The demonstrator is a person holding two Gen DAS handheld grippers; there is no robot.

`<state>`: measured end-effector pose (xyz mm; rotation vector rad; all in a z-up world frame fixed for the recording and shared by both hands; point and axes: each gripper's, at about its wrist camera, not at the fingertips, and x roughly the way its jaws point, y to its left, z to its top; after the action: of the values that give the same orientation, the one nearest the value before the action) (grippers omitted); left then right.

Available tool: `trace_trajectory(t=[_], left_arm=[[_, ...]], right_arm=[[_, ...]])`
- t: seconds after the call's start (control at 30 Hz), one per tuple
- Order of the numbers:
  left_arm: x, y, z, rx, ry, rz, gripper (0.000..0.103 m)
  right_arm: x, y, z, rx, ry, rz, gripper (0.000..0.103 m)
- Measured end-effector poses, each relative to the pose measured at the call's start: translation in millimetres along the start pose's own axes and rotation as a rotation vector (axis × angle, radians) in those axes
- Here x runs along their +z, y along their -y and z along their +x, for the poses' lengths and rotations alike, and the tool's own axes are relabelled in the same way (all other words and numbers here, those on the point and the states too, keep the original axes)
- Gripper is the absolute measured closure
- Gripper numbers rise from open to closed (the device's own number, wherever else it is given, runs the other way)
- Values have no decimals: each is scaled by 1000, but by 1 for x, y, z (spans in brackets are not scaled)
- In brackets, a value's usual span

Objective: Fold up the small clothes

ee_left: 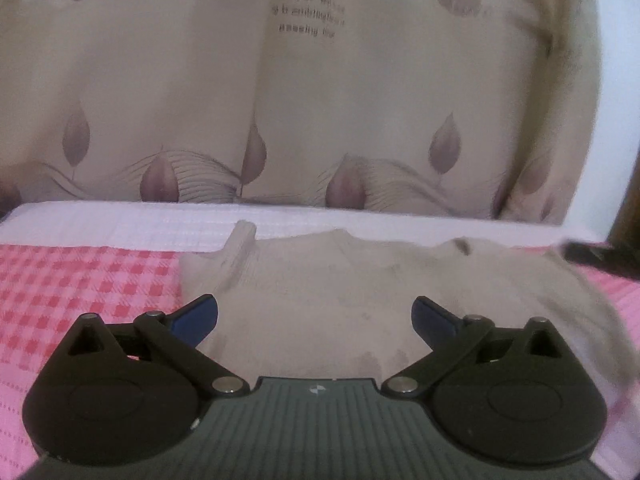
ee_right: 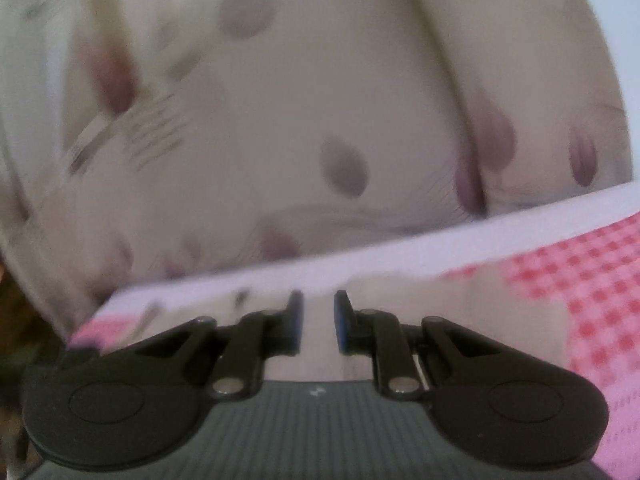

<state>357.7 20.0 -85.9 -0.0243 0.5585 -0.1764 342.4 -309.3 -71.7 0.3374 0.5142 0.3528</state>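
A small beige garment (ee_left: 340,288) lies spread on the pink checked bedcover (ee_left: 80,280), with a narrow strap (ee_left: 240,240) standing up at its far left. My left gripper (ee_left: 316,316) hovers low over the garment's near edge, open wide, its blue pads apart and nothing pinched. At the right, the garment's corner runs up to a dark finger (ee_left: 596,258) of the other gripper. In the blurred right wrist view my right gripper (ee_right: 318,320) has its jaws close together with pale cloth of the garment (ee_right: 448,312) filling the narrow gap.
A white sheet band (ee_left: 120,224) borders the bedcover's far edge. Behind it hangs a cream leaf-patterned fabric with printed text (ee_left: 160,100), filling the background in both views (ee_right: 280,120). Pink checked cover (ee_right: 580,300) extends to the right.
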Motion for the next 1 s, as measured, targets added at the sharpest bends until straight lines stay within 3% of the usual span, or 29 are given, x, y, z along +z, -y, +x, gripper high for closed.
trace_trajectory(t=[0.17,0.23,0.33,0.5,0.6,0.73,0.8,1.0], left_arm=[[7,-16,34,227,-60,-29,7],[4,-39,33,268,-57,-133,9],[-7,-73,18,202,-49,-277,9],[-25,-94,-17,194,60,-327,1],[-33,-90,-22,226,77,-276,1],[-39,-81,-14,243,34,-193,0],[-39,-78,-15,257,52,-169,0],[-43,-76,-6,259,10,-150,0]], right_arm=[[-33,-22,-14,-103,-36,-176,56],[-42,-21,-15,-107,-63,-180,28],[-49,-21,-20,-127,-65,-165,26],[-55,-30,-17,-173,-54,-231,21],[-54,-33,-13,-209,-75,-250,10],[-57,-41,2,-229,-157,-303,0],[-59,-44,7,-250,-179,-330,0],[-61,-49,9,-271,-189,-355,0]])
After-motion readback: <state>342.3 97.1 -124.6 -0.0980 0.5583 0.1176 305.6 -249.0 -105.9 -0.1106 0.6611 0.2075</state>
